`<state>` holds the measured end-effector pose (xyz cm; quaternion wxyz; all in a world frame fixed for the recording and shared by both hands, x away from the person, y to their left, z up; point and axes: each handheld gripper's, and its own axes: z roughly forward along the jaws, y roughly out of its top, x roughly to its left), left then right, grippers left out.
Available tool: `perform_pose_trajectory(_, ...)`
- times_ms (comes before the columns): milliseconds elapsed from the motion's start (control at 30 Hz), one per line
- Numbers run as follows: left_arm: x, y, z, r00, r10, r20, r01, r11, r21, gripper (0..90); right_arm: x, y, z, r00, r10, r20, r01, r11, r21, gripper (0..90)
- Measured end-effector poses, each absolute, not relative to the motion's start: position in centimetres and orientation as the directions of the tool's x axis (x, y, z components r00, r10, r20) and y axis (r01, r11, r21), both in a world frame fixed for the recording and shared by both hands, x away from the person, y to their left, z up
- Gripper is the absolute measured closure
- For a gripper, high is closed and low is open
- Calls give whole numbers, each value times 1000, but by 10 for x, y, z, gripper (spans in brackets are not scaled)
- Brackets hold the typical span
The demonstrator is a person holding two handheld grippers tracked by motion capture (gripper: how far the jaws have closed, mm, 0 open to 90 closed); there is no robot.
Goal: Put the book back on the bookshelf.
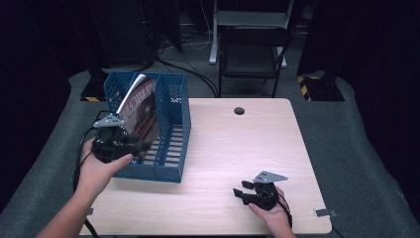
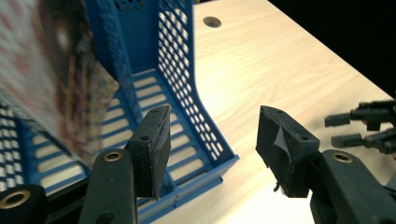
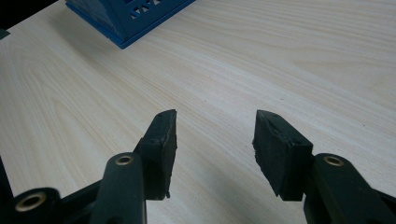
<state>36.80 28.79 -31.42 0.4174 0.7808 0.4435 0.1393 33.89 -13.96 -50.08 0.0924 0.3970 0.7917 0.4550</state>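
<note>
Blue file rack (image 1: 168, 124), on bench (image 1: 237, 148): magazine (image 1: 141, 111) leaning inside, seemingly just filed. Left tool (image 2: 212, 140) released beside it; right tool (image 3: 215, 135) released, idle over bare bench.

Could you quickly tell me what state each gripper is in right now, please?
Left gripper: open, holding nothing, at the blue file rack.
Right gripper: open, holding nothing, over the table.

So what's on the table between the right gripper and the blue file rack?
Nothing: in the high view, bare wooden table runs from the right gripper to the blue file rack.
</note>
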Motion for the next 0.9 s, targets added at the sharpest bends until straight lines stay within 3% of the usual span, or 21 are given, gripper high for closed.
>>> perform_pose_trajectory(900,336,242,-414,643,739,-199,597,-322,735,434,338,-139,-501,-665,716,212,545,273,793,483)
